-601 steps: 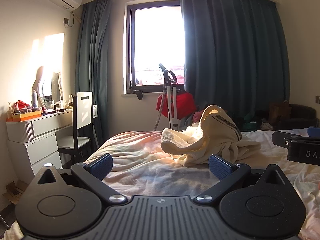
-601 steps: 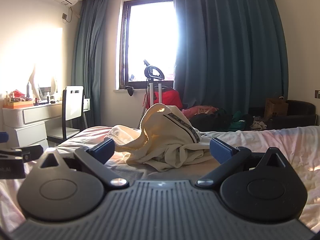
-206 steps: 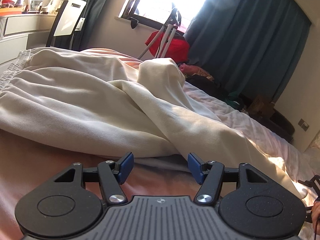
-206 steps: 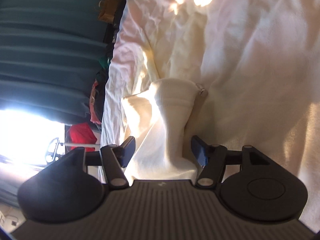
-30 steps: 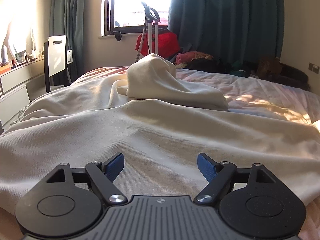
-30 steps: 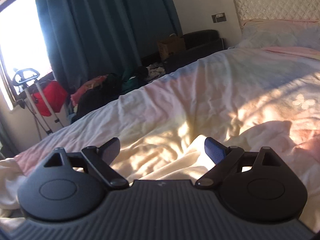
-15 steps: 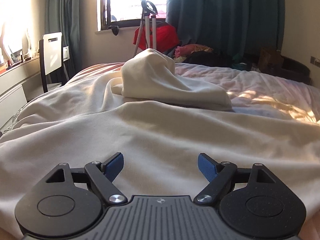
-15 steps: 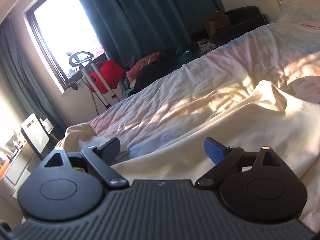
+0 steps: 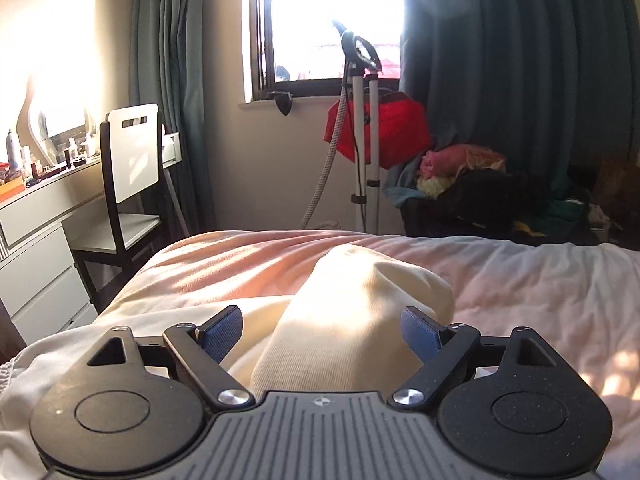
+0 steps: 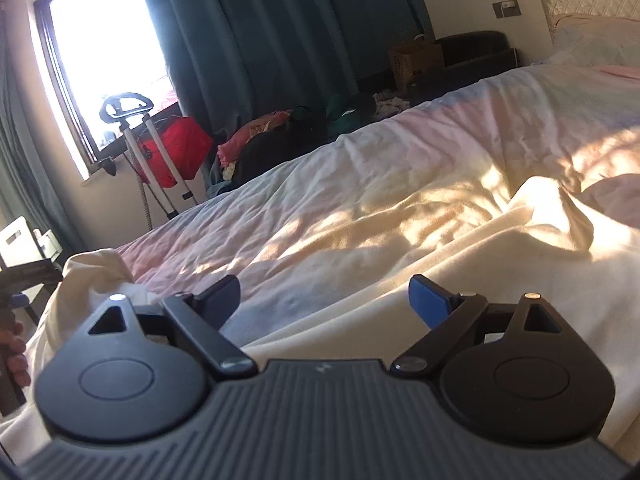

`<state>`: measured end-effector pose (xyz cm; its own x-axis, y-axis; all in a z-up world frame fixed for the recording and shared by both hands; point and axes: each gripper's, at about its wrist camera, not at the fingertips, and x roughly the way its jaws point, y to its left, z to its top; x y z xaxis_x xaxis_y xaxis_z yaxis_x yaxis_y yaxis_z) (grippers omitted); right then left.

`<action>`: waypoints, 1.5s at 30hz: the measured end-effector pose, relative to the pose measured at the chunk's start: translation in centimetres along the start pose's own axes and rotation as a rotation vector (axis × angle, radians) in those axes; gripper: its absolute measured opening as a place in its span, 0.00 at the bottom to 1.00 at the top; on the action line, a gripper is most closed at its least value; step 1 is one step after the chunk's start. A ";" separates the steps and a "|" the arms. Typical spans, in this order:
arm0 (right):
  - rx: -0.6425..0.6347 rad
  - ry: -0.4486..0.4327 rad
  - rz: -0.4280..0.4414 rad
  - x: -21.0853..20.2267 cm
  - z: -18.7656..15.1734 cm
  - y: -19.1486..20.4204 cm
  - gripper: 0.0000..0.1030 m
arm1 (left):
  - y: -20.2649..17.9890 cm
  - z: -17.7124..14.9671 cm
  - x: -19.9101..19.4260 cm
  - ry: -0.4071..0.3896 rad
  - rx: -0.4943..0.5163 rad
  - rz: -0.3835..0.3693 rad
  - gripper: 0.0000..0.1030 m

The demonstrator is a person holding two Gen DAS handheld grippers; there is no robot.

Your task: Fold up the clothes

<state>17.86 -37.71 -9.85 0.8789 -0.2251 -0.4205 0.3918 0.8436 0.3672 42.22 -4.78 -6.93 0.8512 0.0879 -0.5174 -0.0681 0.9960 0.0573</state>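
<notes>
Garment: I find the cream garment [image 9: 360,320] spread across the bed [image 9: 540,280], not folded flat; one tube-like part, a sleeve or leg as far as I can judge, humps up in the left wrist view.
Garment, right view: a broad sunlit panel [image 10: 460,280] runs along the near side of the mattress, with a bunched end at far left.
Left gripper: my left gripper [image 9: 322,330] is spread wide, jaws either side of the humped part and holding nothing; I read this as lining up on that part so it can be laid over the body.
Right gripper: my right gripper [image 10: 324,296] is likewise spread wide and empty, low over the panel's far edge, placed where it could pin or lift the cloth.
Stage: loose lie and a raised hump suggest arranging rather than a finished fold.
Surroundings: chair [image 9: 132,168] and dressing table [image 9: 36,216] at the left; garment steamer [image 9: 362,128] with red bag under the window; clothes heap [image 9: 480,184] by the curtain.
Obstructions: nothing lies on the mattress between grippers and cloth; the sheet is rumpled, which may drag.
Hedge: glare washes out the hump's top, so I cannot confirm a cuff there.
</notes>
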 end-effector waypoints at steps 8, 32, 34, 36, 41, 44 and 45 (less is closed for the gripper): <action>0.032 0.037 -0.050 4.4 -0.5 -1.2 0.90 | 0.6 1.9 5.7 0.174 -0.152 -0.047 0.43; 0.086 -0.060 -0.082 0.8 1.2 -2.9 0.90 | -16.7 -2.4 -13.6 -0.138 0.390 -0.549 0.46; 0.093 -0.056 -0.078 0.8 1.2 -3.0 0.90 | -15.4 -2.9 -14.6 -0.141 0.368 -0.549 0.64; 0.100 -0.052 -0.074 0.8 1.2 -3.2 0.90 | -13.6 -3.4 -16.0 -0.147 0.345 -0.547 0.75; 0.112 -0.047 -0.060 0.5 1.2 -3.3 0.90 | -6.6 -5.2 -21.0 -0.156 0.246 -0.502 0.78; 0.110 -0.043 -0.051 0.1 1.2 -3.2 0.90 | -2.8 -6.8 -24.7 -0.176 0.183 -0.421 0.79; 0.109 -0.045 -0.048 -0.1 1.2 -3.1 0.90 | -1.8 -7.5 -25.9 -0.185 0.173 -0.395 0.80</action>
<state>16.85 -40.91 -9.91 0.8689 -0.2873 -0.4031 0.4585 0.7741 0.4365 16.43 -8.73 -0.03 0.8740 -0.3174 -0.3679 0.3544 0.9344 0.0356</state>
